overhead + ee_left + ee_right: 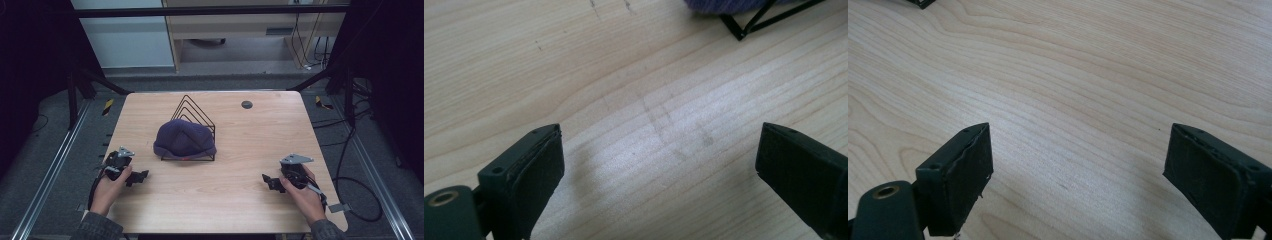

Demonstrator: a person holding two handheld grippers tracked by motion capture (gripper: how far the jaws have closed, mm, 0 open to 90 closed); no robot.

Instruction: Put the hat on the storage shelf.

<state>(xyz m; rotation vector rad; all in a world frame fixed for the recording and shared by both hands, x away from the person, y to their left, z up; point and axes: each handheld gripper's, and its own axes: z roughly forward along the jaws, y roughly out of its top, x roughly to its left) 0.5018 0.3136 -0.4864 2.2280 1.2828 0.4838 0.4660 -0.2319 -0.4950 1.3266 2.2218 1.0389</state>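
Beanie (184,139) draped over the wire rack (196,116), propped for grabbing.
Your left gripper (141,176) and right gripper (267,179) sit spread wide, empty, flanking it.

hat (184,141) on wire rack (196,111), mid-table (260,150)

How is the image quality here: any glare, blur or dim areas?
High view: dim, surroundings nearly black, beanie dark but readable. Left gripper view: pale glare patch on the table, near jaws soft. Right gripper view: evenly lit, wood grain sharp, near jaws slightly soft.
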